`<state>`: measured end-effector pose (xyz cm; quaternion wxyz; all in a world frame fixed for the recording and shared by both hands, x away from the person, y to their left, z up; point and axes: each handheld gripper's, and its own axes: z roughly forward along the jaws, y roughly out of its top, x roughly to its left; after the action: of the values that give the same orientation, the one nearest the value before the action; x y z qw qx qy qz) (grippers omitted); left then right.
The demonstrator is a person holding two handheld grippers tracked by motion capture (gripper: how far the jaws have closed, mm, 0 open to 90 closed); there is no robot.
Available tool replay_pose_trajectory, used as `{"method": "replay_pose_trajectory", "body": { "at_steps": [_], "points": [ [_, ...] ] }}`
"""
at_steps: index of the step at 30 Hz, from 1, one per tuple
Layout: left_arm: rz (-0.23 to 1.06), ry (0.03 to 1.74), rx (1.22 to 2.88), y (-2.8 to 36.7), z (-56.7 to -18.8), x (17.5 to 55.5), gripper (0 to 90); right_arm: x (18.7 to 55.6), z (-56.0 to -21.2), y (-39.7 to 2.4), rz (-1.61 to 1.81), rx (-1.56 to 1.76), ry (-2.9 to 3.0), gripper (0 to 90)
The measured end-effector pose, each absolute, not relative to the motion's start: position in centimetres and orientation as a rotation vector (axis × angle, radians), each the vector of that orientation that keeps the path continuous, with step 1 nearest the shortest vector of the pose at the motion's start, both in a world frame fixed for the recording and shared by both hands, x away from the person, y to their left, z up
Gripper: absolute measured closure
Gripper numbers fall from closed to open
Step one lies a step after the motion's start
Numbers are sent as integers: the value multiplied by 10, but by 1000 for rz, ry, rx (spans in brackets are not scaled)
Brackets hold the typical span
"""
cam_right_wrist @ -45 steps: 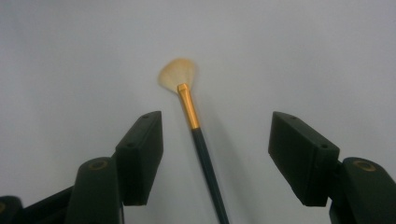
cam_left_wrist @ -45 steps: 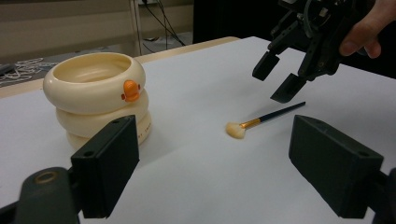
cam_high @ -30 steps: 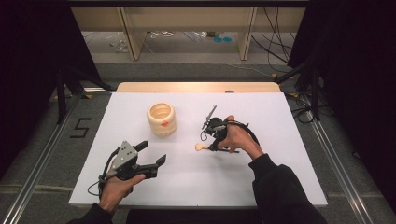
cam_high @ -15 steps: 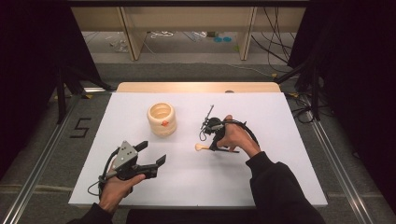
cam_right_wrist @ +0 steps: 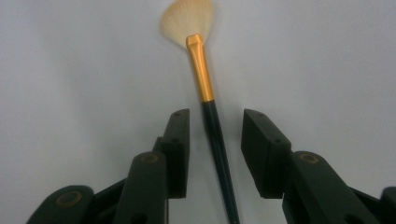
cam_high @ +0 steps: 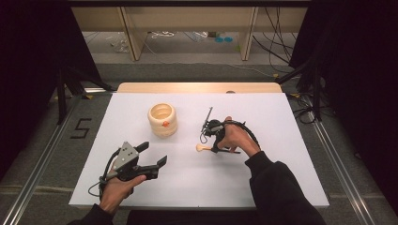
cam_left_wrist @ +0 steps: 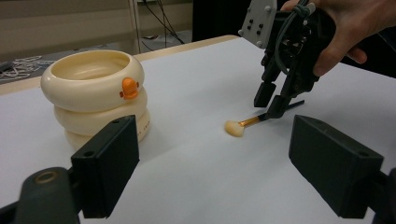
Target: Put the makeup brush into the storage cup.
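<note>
A small fan brush with a cream head, gold ferrule and dark handle lies flat on the white table. My right gripper points down over it, one jaw on each side of the handle with a gap at both pads. Its jaws have just been closing with the handle between them. From the left gripper view the right gripper stands over the brush, its tips at the handle. My left gripper is open and holds nothing, near the front left.
A cream ringed container with a small orange duck bill stands left of the brush, also seen close up as the container. A wooden strip runs along the table's far edge. Cables lie on the floor beyond.
The right gripper has edged slightly down toward the brush. The left hand, the brush and the container have kept still.
</note>
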<state>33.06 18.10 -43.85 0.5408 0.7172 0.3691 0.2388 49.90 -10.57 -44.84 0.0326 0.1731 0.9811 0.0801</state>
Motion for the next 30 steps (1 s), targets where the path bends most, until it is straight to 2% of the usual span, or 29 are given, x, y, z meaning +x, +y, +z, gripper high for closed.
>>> {"method": "replay_pose_trajectory", "body": {
  "at_steps": [30],
  "points": [
    [569,879,1704,181,-438,331,159,503,-455,-104,170,549,3046,773]
  ]
}}
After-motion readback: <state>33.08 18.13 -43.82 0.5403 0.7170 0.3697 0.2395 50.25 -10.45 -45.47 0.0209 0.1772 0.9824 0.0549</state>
